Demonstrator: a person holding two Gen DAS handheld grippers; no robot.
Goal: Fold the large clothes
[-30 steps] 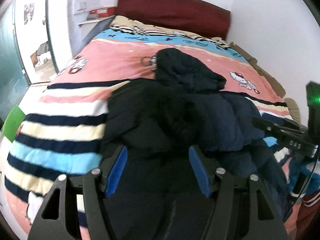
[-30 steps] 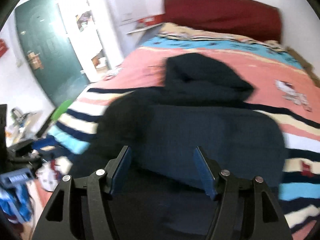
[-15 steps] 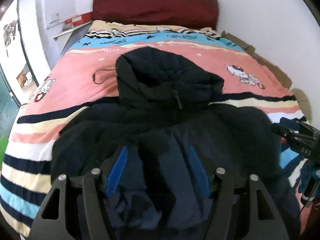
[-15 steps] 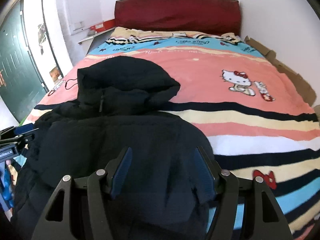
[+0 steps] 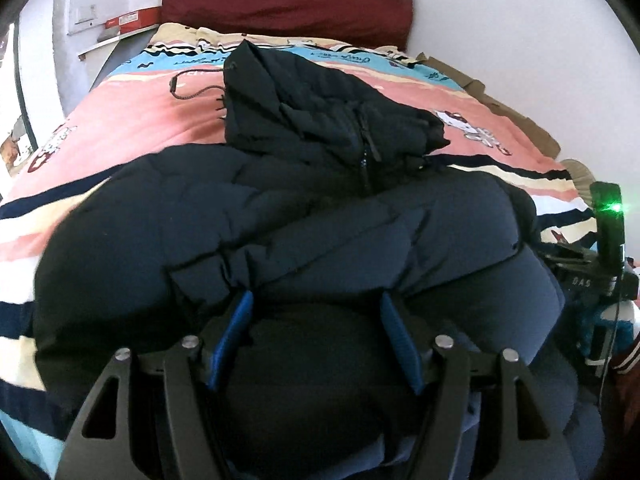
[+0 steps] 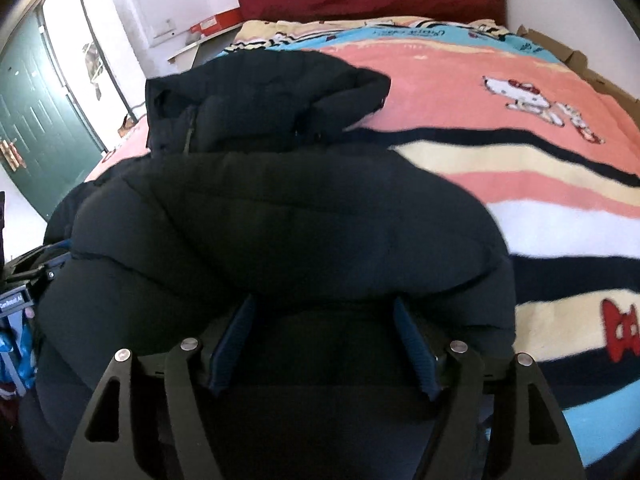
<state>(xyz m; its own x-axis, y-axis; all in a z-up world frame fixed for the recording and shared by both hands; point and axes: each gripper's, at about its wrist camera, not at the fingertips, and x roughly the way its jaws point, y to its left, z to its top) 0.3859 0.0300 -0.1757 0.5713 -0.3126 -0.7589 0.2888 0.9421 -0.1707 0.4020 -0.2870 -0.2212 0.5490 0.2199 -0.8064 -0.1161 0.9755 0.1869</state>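
A dark navy puffer jacket (image 5: 280, 216) with a hood (image 5: 320, 120) lies on the bed, its lower part folded up over the body. It also shows in the right wrist view (image 6: 280, 220). My left gripper (image 5: 316, 312) is wide open, its blue pads pushed under the folded edge, with jacket fabric bulging between them. My right gripper (image 6: 324, 316) is wide open the same way at the jacket's right side. The fingertips of both are hidden by fabric. The right gripper's body shows at the right edge of the left wrist view (image 5: 588, 276).
The bed has a pink, cream, navy and blue striped blanket (image 6: 520, 128) with cartoon prints and a dark red headboard (image 5: 288, 4). A white wall runs along the right. A green door (image 6: 36, 120) and a doorway are on the left.
Both grippers have moved forward over the bed, carrying the jacket's lower part up and over its body. The jacket now fills more of both views.
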